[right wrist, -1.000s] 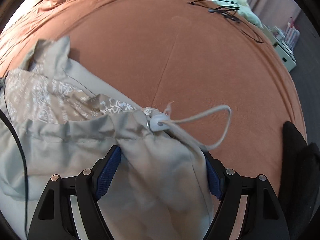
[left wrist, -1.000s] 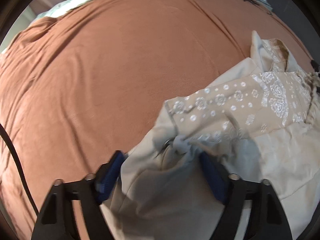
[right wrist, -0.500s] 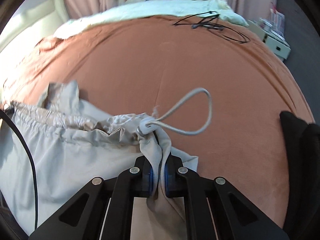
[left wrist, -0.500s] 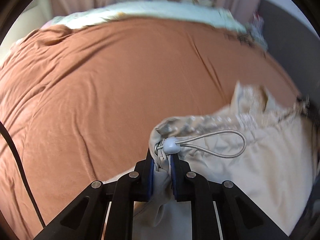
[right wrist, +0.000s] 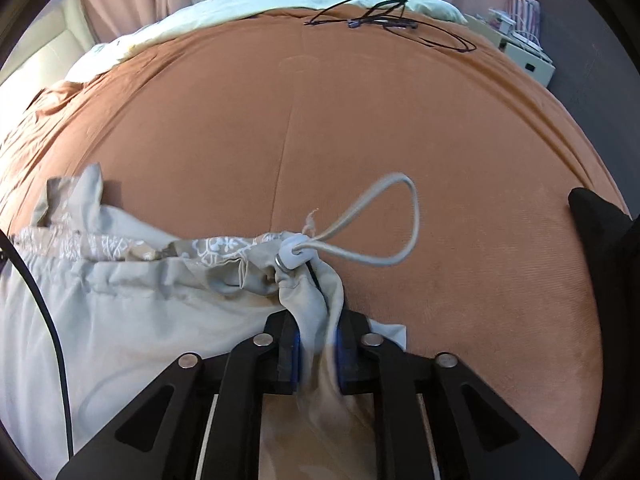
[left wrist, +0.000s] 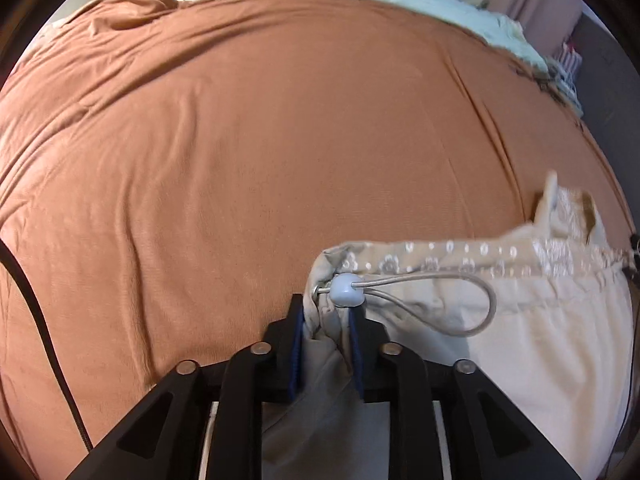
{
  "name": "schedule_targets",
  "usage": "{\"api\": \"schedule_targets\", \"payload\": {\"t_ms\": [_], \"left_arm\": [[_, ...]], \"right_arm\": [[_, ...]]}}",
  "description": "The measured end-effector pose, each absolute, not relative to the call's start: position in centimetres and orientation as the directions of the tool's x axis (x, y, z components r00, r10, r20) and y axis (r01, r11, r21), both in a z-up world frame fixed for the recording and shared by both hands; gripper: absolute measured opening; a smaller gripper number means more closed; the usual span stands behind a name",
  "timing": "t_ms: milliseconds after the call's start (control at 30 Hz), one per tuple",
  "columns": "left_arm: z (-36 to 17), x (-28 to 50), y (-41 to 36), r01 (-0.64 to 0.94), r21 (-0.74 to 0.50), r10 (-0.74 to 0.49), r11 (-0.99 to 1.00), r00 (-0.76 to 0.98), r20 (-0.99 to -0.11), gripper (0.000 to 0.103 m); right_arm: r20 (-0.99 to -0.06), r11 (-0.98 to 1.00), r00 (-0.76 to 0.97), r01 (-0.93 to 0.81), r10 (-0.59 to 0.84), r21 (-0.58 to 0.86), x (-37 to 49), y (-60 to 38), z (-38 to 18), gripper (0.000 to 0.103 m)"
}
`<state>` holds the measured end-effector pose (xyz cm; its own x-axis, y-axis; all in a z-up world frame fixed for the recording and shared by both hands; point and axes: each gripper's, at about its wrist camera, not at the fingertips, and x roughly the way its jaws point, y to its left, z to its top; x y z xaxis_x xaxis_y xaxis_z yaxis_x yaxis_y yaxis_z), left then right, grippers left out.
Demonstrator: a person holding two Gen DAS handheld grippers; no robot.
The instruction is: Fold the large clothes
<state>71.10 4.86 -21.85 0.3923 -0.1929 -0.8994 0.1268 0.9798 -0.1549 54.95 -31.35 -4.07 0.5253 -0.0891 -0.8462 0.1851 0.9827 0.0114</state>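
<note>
A beige garment [left wrist: 540, 340] with a white-flowered lining lies on the brown bedspread [left wrist: 280, 140], its drawstring edge stretched between my two grippers. My left gripper [left wrist: 326, 316] pinches the edge's left corner just below a white cord toggle [left wrist: 347, 289] and its cord loop [left wrist: 480, 320]. Its jaws are opening slightly, with bunched cloth still pressed between the blue pads. My right gripper [right wrist: 318, 324] holds the other corner of the garment [right wrist: 120, 312] under a second toggle [right wrist: 294, 254], whose cord loop [right wrist: 412, 216] swings free. Its jaws are also opening a little around the cloth.
The bedspread [right wrist: 400, 120] spreads wide beyond the garment. Thin black cables [right wrist: 384, 20] lie at its far end by a pale quilt [right wrist: 240, 4]. A black cloth item [right wrist: 600, 232] sits at the right edge. A black cable [left wrist: 40, 320] hangs at the left.
Both grippers went from wide open around the garment's edge to pinched on its corners. The edge is now pulled straighter, and both pairs of pads stand slightly wider than half a second ago.
</note>
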Motion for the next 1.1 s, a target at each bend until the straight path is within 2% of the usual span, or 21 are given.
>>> {"api": "schedule_targets", "payload": {"t_ms": [67,100,133,167,233,333,400,500,767,1100], "left_arm": [[-21.2,71.1,5.2,0.106,-0.179,-0.206,0.978,0.386,-0.899,0.042],[-20.5,70.8,5.7,0.093,-0.201,-0.221,0.975,0.388,-0.895,0.044],[-20.0,70.5,6.0,0.089,-0.216,-0.234,0.972,0.396,-0.888,0.048],[-19.1,69.9,6.4,0.091,-0.229,-0.246,0.969,0.410,-0.878,0.053],[-17.6,68.5,6.9,0.091,-0.224,-0.241,0.970,0.437,-0.866,0.062],[-15.8,66.2,8.0,0.088,-0.236,-0.249,0.968,0.469,-0.848,0.066],[-14.7,64.2,8.7,0.083,-0.246,-0.255,0.966,0.477,-0.841,0.066],[-13.7,61.4,9.3,0.077,-0.264,-0.268,0.961,0.487,-0.832,0.066],[-11.8,53.9,11.3,0.051,-0.300,-0.283,0.953,0.508,-0.814,0.066],[-12.1,45.8,15.2,-0.020,-0.331,-0.271,0.943,0.528,-0.805,0.066]], "right_arm": [[-0.840,0.981,0.536,0.191,-0.078,0.031,54.5,-31.8,-3.0,0.012],[-0.839,0.981,0.539,0.192,-0.078,0.033,53.9,-31.6,-2.6,0.015],[-0.838,0.981,0.541,0.191,-0.072,0.040,53.5,-31.5,-2.3,0.024],[-0.832,0.980,0.551,0.191,-0.061,0.055,52.7,-31.4,-1.8,0.044],[-0.813,0.979,0.580,0.189,-0.051,0.073,51.3,-31.1,-0.5,0.071],[-0.791,0.981,0.610,0.176,-0.043,0.082,48.7,-30.3,1.5,0.071],[-0.769,0.981,0.636,0.180,-0.061,0.071,46.5,-29.5,2.8,0.071],[-0.767,0.981,0.642,0.155,-0.008,0.119,43.6,-28.3,3.9,0.071],[-0.718,0.993,0.695,0.095,-0.016,0.070,36.8,-23.3,7.1,0.071],[-0.765,0.994,0.637,-0.025,0.095,0.102,33.1,-18.1,6.9,0.071]]}}
